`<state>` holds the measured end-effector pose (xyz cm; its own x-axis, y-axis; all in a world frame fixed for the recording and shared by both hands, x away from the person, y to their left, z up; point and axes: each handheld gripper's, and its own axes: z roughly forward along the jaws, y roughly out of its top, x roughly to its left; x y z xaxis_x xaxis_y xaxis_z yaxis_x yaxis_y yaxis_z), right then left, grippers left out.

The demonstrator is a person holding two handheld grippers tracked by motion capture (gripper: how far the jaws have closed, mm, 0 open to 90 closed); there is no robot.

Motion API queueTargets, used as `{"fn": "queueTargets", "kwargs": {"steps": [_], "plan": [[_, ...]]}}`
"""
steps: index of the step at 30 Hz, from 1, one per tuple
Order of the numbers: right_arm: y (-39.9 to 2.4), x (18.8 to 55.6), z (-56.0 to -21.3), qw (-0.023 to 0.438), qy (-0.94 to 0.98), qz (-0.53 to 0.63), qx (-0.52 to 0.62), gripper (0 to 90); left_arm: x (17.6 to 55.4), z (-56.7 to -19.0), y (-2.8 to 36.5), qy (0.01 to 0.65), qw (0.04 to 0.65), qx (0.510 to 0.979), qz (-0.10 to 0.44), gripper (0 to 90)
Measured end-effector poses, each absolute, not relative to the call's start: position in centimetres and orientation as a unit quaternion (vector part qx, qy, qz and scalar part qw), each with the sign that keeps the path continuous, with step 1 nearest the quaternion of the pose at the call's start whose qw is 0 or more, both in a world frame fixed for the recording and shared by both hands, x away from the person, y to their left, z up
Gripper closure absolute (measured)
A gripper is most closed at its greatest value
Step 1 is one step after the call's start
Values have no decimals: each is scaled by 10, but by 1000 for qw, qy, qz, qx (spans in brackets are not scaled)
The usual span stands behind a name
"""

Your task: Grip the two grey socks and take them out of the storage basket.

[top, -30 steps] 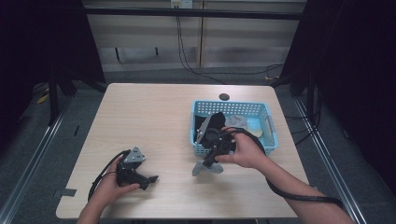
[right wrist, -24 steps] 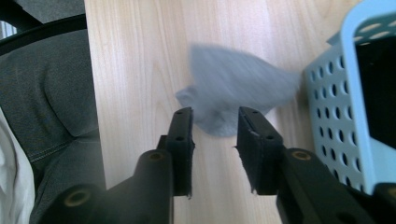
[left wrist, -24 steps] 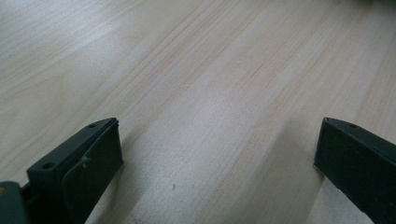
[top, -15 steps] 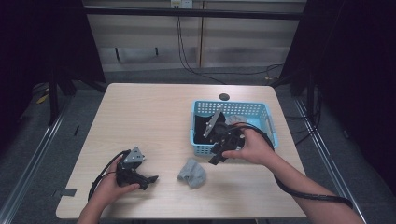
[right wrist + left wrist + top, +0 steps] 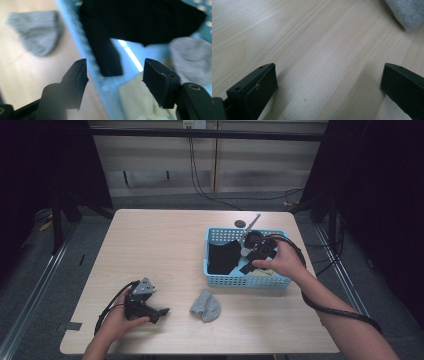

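Where blue basket [image 5: 220, 279] (black sock [image 5: 223, 256] inside)

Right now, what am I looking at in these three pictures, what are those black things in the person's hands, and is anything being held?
A person sits at a wooden table with a hand-held tool in each hand; each tool has two black jaws. One picture looks down from above; the other two come from cameras riding on the tools. The left gripper rests open on the table, holding nothing. The right gripper is over the blue basket, its jaws just opened and empty. A grey sock lies on the table. A black cloth lies in the basket, with other pale items.
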<state>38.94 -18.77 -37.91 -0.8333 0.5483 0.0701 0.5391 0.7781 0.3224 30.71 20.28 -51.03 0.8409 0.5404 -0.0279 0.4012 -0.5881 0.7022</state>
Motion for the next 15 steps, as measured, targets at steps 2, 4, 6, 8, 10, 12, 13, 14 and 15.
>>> {"fn": "queueTargets", "kwargs": {"steps": [2, 4, 6, 8, 10, 12, 13, 14, 15], "plan": [[-191, 393, -381, 15, 940, 171, 296, 350, 307, -510, 203, 266, 368, 886, 94, 1], [-198, 400, -383, 22, 933, 174, 314, 339, 307, -510, 203, 265, 368, 886, 95, 2], [-204, 407, -387, 36, 925, 173, 336, 318, 307, -510, 203, 266, 368, 886, 95, 2], [-208, 412, -392, 43, 922, 165, 347, 318, 307, -510, 203, 266, 368, 886, 95, 1], [-212, 418, -397, 50, 920, 161, 353, 319, 307, -510, 203, 265, 368, 886, 94, 2], [-215, 423, -403, 52, 917, 154, 365, 329, 307, -510, 203, 265, 368, 886, 94, 2], [-218, 428, -410, 51, 914, 149, 374, 331, 307, -510, 203, 265, 368, 886, 94, 2], [-218, 428, -410, 51, 914, 149, 374, 331, 307, -510, 203, 265, 368, 886, 95, 2], [-220, 432, -416, 55, 910, 148, 383, 338, 307, -510, 203, 266, 368, 886, 93, 2]]}}
